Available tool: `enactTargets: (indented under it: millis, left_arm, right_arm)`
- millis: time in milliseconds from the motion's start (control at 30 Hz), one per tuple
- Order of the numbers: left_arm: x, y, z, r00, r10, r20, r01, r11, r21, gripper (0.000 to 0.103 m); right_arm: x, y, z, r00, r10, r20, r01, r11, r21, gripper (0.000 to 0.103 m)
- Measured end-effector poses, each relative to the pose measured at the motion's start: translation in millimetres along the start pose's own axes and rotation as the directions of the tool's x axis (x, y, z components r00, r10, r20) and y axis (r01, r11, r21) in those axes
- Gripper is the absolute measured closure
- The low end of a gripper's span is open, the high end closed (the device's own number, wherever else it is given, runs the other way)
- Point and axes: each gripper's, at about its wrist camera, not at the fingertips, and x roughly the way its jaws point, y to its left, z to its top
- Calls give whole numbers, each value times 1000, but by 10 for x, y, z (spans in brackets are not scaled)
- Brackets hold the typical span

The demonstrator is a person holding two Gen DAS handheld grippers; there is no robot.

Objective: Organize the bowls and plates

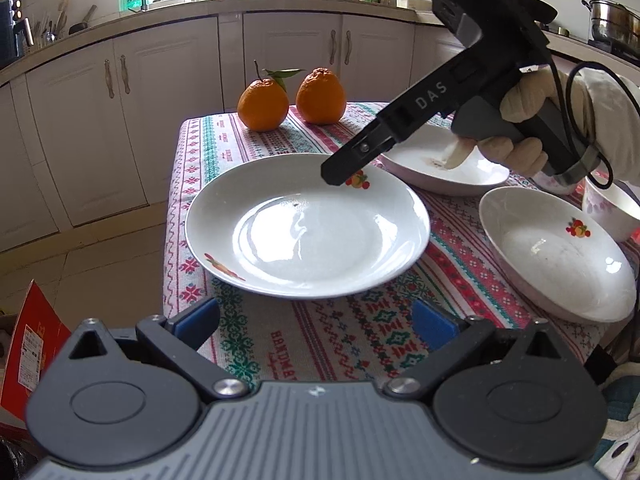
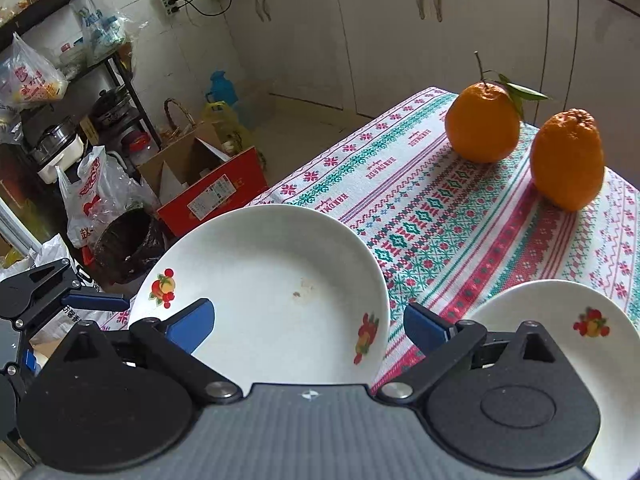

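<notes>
My left tongs point(image 1: 316, 326) sit wide apart, blue pads empty, just short of the near rim of the big white ceramic plate with fruit decals point(image 1: 308, 228). That plate lies flat near the left edge of the desk covered in a red-and-green knitted-pattern cloth point(image 1: 360, 340). My right tongs point(image 2: 308, 326) are also spread wide, nothing between them, hovering over the same plate's right rim; in the right wrist view the rim with a fruit decal lies between the two pads, not gripped. In the left wrist view the right tongs' black finger tip hangs above the far right rim of the plate, held by a gloved right hand point(image 1: 528, 136). Second white plate with a brownish smear point(image 1: 444, 164) sits far right, behind the tool. White shallow bowl with a fruit decal point(image 1: 560, 256) is near right, at the desk edge. A floral-printed white cup point(image 1: 608, 208) stands just beyond it, partly cut off. Two bumpy orange mandarins point(image 1: 292, 98) stand at the far edge, side by side, left one with stem and leaves.
</notes>
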Motion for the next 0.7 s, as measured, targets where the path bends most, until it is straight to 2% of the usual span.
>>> enactTargets:
  millis: [300, 500, 700]
  left_arm:
    - [-285, -298, -43, 999, -13, 43, 13, 1000, -14, 1]
    - [-324, -556, -79, 998, -47, 48, 46, 999, 15, 1]
    - [-306, -818, -100, 995, -93, 41, 90, 994, 64, 1]
  right_arm:
    - [-765, 217, -467, 990, -81, 112, 75, 996, 55, 0]
    - [-1156, 326, -973, 972, -178, 151, 158, 978, 138, 0]
    - [-1436, 315, -1464, 950, -274, 149, 234, 942, 240, 0]
